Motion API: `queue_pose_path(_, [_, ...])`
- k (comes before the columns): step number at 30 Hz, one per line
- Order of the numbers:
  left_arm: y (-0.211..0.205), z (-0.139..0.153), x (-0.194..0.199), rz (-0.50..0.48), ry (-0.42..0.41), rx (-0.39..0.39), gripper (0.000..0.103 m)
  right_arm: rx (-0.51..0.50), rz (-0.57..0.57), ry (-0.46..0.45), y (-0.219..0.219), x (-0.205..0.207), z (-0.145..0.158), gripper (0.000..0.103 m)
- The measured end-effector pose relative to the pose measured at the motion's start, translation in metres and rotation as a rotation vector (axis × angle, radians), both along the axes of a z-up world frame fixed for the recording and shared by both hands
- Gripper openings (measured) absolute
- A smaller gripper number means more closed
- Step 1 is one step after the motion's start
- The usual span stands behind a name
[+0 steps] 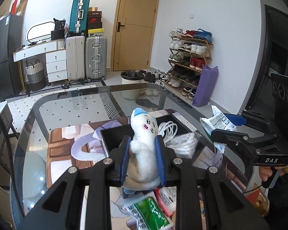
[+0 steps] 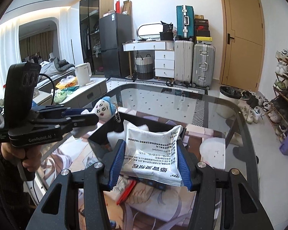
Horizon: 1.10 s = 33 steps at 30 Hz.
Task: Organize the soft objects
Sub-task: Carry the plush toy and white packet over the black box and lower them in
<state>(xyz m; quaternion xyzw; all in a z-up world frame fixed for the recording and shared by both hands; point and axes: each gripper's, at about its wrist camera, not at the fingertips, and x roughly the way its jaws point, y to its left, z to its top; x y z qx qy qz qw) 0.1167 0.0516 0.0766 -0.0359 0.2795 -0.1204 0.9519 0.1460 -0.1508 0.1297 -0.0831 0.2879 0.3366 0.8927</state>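
My left gripper [image 1: 143,143] is shut on a small white plush toy [image 1: 144,145] with a blue cap, held upright above the near edge of a black open box [image 1: 113,134]. The toy also shows in the right wrist view [image 2: 102,109]. My right gripper [image 2: 149,147] is shut on a silver-white medicine packet [image 2: 153,153], held over the box [image 2: 98,136]. The box holds a white coiled cord [image 1: 168,128] and a clear bag [image 1: 184,141]. The right gripper with the packet [image 1: 220,122] shows at the right in the left wrist view.
A glass table [image 1: 67,105] carries a printed mat [image 1: 61,153]. A green sachet [image 1: 149,212] and a red-and-white packet [image 1: 167,197] lie near the front edge. Suitcases, a door, a shoe rack [image 1: 190,57] and a bin stand beyond.
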Motion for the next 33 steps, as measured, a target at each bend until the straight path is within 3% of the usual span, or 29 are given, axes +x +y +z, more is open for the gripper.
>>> queue_pose_path(16, [0.001, -0.014, 0.041, 0.019, 0.030, 0.014, 0.024, -0.034, 0.019, 0.023, 0.026, 0.045, -0.007, 0.052])
queue_pose_path(33, [-0.006, -0.039, 0.069, 0.023, 0.080, 0.068, 0.024, -0.124, 0.029, 0.064, 0.049, 0.085, -0.046, 0.052])
